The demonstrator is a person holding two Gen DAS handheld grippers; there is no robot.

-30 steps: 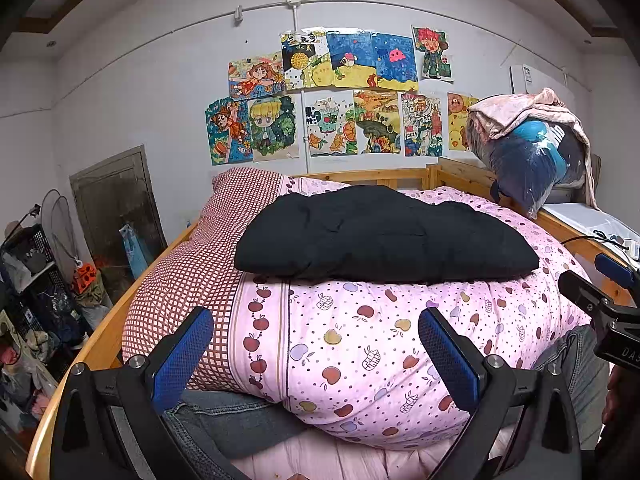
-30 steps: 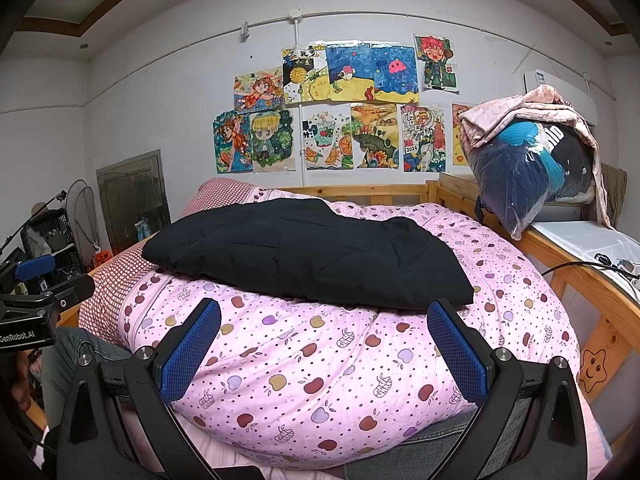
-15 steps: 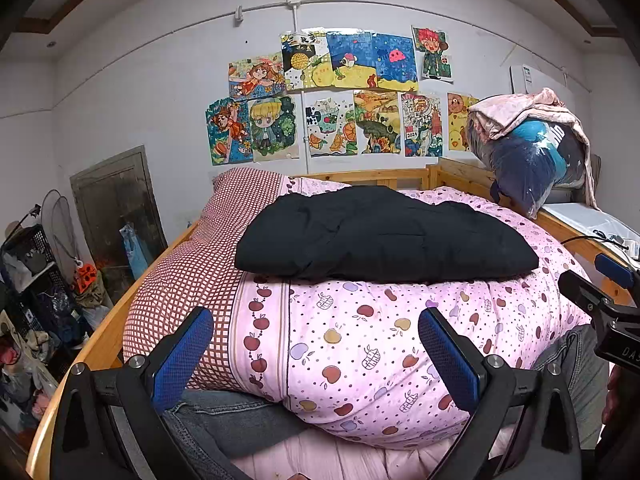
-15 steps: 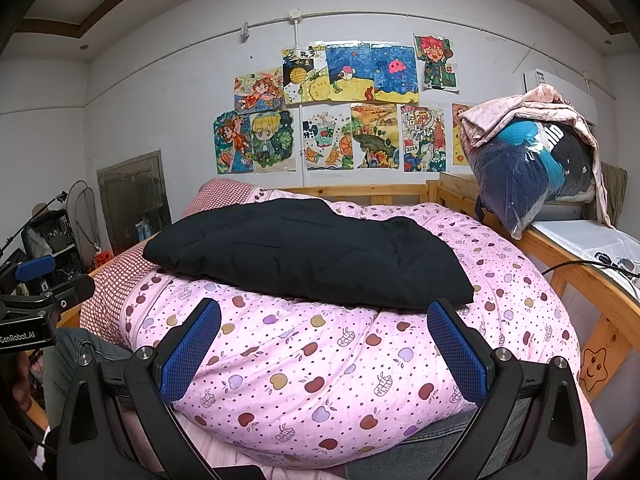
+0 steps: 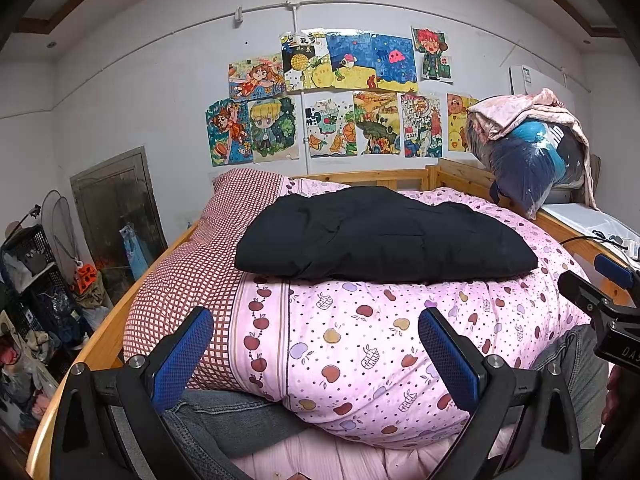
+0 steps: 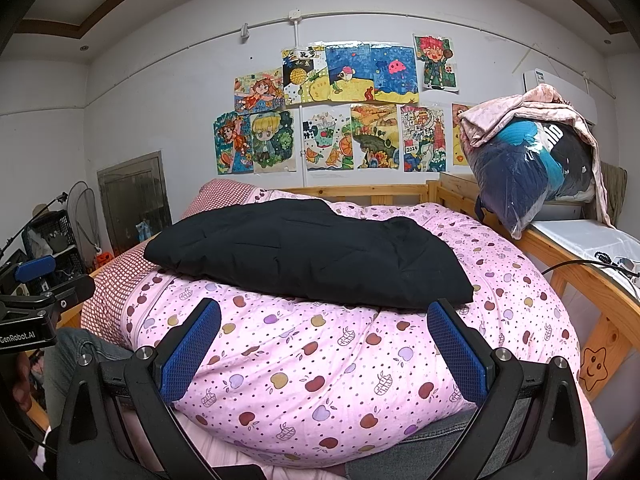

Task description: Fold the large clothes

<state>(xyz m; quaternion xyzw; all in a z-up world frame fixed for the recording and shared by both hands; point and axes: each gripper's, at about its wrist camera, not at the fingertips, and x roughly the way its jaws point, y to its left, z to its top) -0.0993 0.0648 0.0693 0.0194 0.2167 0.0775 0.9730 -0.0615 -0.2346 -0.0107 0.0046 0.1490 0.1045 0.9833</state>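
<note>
A black padded garment [image 5: 380, 240] [image 6: 304, 258] lies folded into a flat bundle on top of a heaped pink apple-print quilt [image 5: 360, 340] [image 6: 320, 360] on a wooden bed. My left gripper [image 5: 316, 354] hangs open below and in front of the bundle, with nothing between its blue pads [image 5: 182, 354]. Equally open and empty, my right gripper [image 6: 324, 346] sits low before the quilt, short of the garment. Each gripper shows at the edge of the other's view. A person's jeans-clad legs [image 5: 224, 412] lie under the quilt's near edge.
A clear bag of clothes [image 6: 532, 172] under a pink blanket stands on the right bed rail. Wooden bed frame [image 6: 580, 276] runs along both sides; a cable [image 6: 572, 265] lies on the right ledge. Cluttered racks and a fan [image 5: 40, 280] stand at left. Drawings [image 5: 344, 96] cover the wall.
</note>
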